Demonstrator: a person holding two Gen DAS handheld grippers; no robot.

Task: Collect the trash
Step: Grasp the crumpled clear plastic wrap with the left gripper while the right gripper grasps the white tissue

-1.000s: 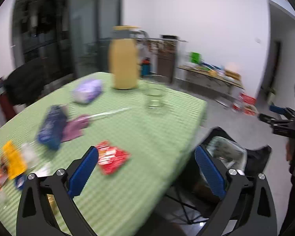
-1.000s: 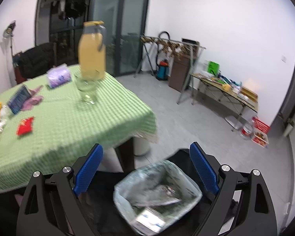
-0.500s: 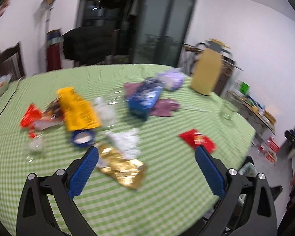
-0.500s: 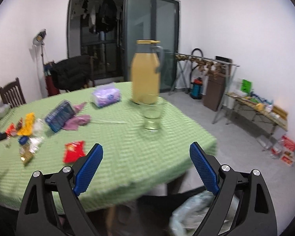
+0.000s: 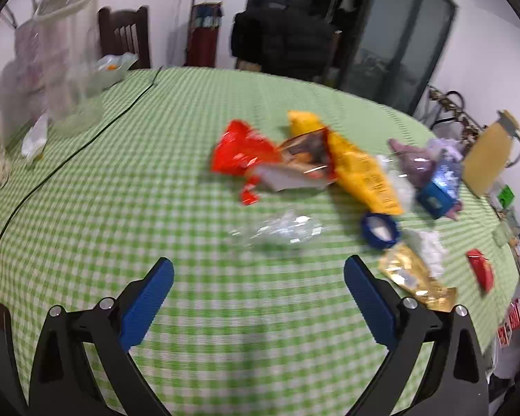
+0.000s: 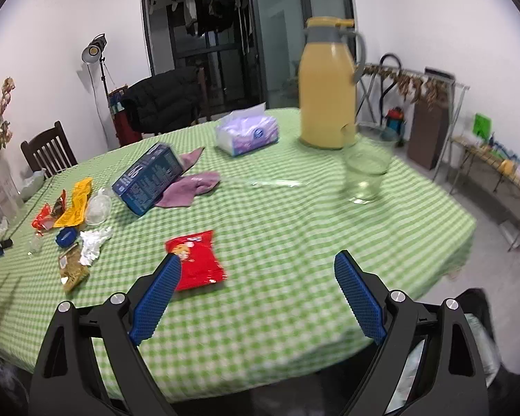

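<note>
Trash lies scattered on the green checked tablecloth [image 5: 190,180]. In the left wrist view a clear crumpled plastic wrapper [image 5: 277,230] lies just ahead of my open, empty left gripper [image 5: 258,289]. Beyond it are a red wrapper [image 5: 241,150], a yellow packet [image 5: 360,170], a blue cap [image 5: 379,230], a gold packet [image 5: 412,277] and white crumpled paper [image 5: 430,248]. In the right wrist view a red snack packet [image 6: 196,254] lies by the left finger of my open right gripper [image 6: 256,293]. The bin bag [image 6: 416,364] shows at the lower right.
A yellow jug [image 6: 327,85], a drinking glass [image 6: 367,170], a tissue pack [image 6: 248,133], a blue box [image 6: 149,176] and a purple cloth [image 6: 190,189] stand further back. A glass vase [image 5: 69,59] and a black cable [image 5: 69,159] are at the table's left. A chair [image 6: 48,152] stands behind.
Both grippers swung away from the bin bag towards the table. The left one now faces the pile of wrappers; the right one has come over the table edge near the red packet.
</note>
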